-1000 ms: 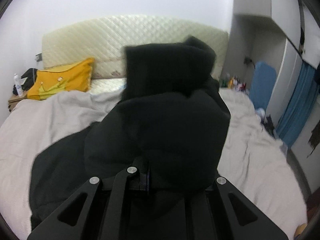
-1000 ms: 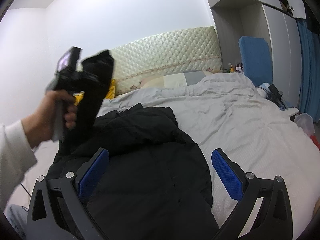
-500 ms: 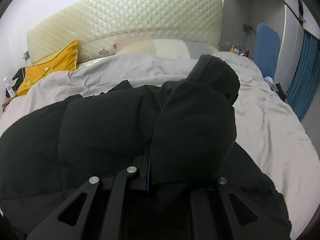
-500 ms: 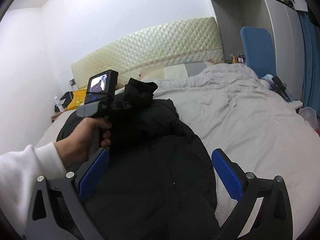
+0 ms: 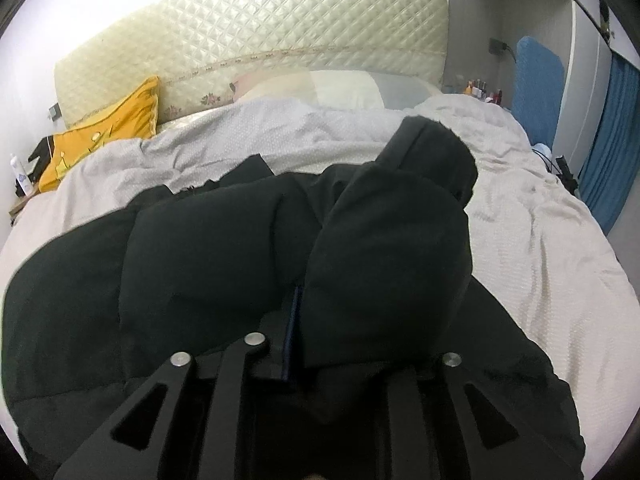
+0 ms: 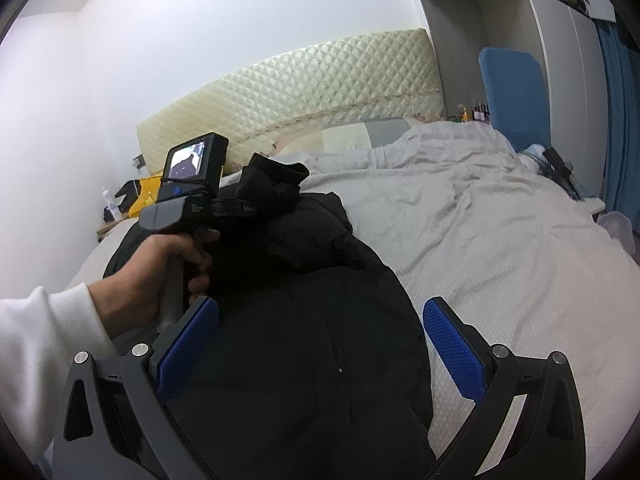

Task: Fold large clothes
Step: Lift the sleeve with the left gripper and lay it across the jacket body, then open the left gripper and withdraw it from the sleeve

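Observation:
A large black padded jacket (image 6: 304, 344) lies on the bed's grey cover (image 6: 500, 248). My left gripper (image 5: 296, 320) is shut on the jacket's sleeve (image 5: 392, 240), which bulges over its fingers and reaches across the jacket body (image 5: 180, 264). In the right wrist view the left gripper (image 6: 256, 208) is held low over the jacket's upper part, with the sleeve end (image 6: 276, 180) sticking out ahead. My right gripper (image 6: 320, 344) is open and empty, its blue pads (image 6: 452, 348) spread above the jacket's lower part.
A quilted cream headboard (image 5: 248, 44) and pillows (image 5: 344, 84) stand at the far end. A yellow cushion (image 5: 104, 128) lies far left by a nightstand with a bottle (image 5: 20, 176). A blue chair (image 6: 516, 96), wardrobe and blue curtain (image 5: 612, 128) are on the right.
My left gripper has brought the sleeve down from high in the air and across onto the jacket body. The right gripper has stayed open and nearly still.

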{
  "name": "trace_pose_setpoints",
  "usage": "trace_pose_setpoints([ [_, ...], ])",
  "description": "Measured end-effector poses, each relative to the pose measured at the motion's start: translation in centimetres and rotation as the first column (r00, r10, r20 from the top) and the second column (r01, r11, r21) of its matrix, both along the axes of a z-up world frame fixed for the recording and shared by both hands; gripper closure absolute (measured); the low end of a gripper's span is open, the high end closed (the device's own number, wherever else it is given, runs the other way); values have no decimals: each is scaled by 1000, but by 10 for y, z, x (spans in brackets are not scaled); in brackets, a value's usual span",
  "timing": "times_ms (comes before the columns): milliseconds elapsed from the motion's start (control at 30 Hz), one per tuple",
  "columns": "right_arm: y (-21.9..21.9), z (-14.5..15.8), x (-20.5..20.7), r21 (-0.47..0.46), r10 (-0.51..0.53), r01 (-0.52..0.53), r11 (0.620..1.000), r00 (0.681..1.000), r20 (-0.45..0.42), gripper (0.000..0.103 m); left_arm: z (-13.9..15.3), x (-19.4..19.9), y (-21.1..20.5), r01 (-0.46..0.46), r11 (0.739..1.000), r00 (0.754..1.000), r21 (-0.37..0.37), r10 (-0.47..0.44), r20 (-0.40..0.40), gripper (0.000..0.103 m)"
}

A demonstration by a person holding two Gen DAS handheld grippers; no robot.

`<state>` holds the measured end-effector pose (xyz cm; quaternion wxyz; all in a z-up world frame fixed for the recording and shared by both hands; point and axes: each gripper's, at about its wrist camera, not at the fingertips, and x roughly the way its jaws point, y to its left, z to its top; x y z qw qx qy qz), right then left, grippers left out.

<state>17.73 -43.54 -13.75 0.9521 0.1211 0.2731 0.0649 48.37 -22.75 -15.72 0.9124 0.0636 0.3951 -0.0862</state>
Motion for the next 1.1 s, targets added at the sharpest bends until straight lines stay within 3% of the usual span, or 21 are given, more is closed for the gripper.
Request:
trace_pose_setpoints([
  [33,1,1,-2,-5,0,0,1000,1000,8,0,3,-3,1,1,1000,1000,1,-1,3,76],
  [100,0,2,-3,-12,-3,3,1000,1000,19,0,12,-9,2,6,1000,1000,-1,-6,10,54],
  [167,-1,4,-3,-10,-7,8,1000,1000,25,0,24,-15,5,-5,1000,1000,-6,5,19,39],
  [333,-7,4,-3,0,-25,25,1000,999,41,0,58,-35,16,-18,1000,998,-8,19,61,32],
  [433,-9,5,-4,6,-25,25,1000,999,48,0,88,-53,29,-43,999,991,-30,47,127,16],
  [833,-8,17,-16,12,-14,13,1000,995,97,0,215,-144,78,-29,996,966,-79,48,255,14],
  [1100,-3,30,-34,0,-12,13,1000,992,125,0,271,-227,120,-37,994,956,-104,65,285,14],
])
